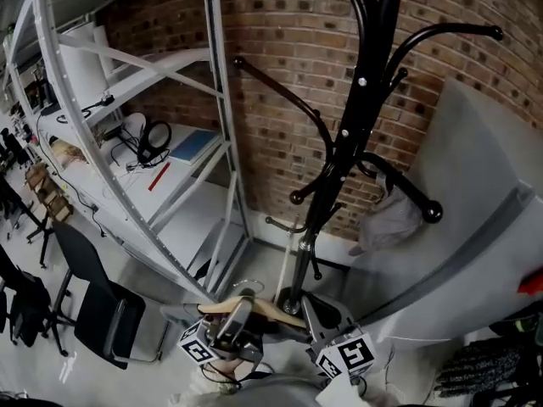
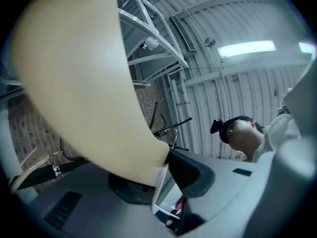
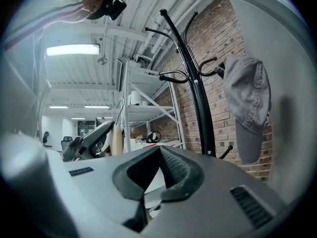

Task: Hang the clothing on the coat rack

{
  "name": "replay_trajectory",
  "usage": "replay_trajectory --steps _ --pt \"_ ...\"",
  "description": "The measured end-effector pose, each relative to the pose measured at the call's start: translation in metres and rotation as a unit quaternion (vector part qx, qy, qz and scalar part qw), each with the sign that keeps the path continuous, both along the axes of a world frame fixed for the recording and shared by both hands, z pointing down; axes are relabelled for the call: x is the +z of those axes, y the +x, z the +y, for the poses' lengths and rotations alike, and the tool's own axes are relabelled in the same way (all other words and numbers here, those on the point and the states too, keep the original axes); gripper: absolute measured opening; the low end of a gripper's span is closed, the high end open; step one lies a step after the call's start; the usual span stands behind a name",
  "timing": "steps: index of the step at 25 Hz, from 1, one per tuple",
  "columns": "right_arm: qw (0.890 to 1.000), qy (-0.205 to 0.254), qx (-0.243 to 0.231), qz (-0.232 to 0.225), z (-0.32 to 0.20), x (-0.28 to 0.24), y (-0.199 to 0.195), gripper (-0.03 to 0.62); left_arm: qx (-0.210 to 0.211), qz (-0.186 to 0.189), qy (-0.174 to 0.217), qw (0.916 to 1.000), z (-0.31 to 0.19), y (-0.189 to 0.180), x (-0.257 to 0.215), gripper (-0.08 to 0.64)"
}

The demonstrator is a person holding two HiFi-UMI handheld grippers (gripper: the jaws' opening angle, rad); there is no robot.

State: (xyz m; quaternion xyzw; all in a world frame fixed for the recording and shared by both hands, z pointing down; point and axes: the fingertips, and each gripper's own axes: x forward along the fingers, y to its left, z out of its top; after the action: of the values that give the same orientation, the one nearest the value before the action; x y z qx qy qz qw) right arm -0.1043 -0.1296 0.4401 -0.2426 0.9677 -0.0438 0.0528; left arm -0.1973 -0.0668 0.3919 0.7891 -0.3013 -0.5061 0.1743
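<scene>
At 10 o'clock in the head view stands metal shelving (image 1: 153, 100), well apart from the work. At 6 o'clock, the left tongs (image 2: 161, 175) are clamped on a pale wooden hanger (image 1: 271, 312), which fills most of the left gripper view. Its wire hook (image 1: 250, 287) rises at about 12 o'clock from the grip. A pale fold of fabric (image 1: 254, 393) shows at the bottom edge under the hanger. I cannot tell whether it is the clothing.

The hanger looks light, stiff and smooth, so it could swivel between the pads. The safest hold is probably on the wood close beside the hook, which leaves the wire free. Any clothing on it would likely be soft and apt to swing, so the hanger is better carried level.

The black coat rack (image 1: 356, 125) runs from 6 up to 1 o'clock. Its curved arms end in knobs that the hook has to clear. A grey cap (image 3: 247, 108) already hangs on an arm at 3 o'clock from the pole.

The right tongs (image 3: 159, 155) sit just right of the hanger. Their pads meet and nothing shows between them.
</scene>
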Motion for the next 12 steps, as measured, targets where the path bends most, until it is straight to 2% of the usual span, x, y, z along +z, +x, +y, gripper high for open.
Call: replay_trajectory --steps 3,5,9,12 --pt "0.999 -0.019 0.025 0.016 -0.002 0.004 -0.01 0.023 0.028 0.001 -0.005 0.9996 -0.011 -0.014 0.005 0.101" --pt "0.999 -0.014 0.043 0.005 -0.008 0.009 -0.01 0.023 0.046 0.002 -0.01 0.9989 -0.021 -0.017 0.007 0.101" --pt "0.996 -0.035 0.072 0.028 -0.018 0.009 0.0 0.023 0.079 0.0 -0.011 0.9968 -0.037 -0.007 0.005 0.102" --pt "0.996 -0.029 0.086 0.027 -0.028 -0.001 0.01 0.023 0.093 0.002 -0.006 0.9957 -0.05 0.002 -0.001 0.103"
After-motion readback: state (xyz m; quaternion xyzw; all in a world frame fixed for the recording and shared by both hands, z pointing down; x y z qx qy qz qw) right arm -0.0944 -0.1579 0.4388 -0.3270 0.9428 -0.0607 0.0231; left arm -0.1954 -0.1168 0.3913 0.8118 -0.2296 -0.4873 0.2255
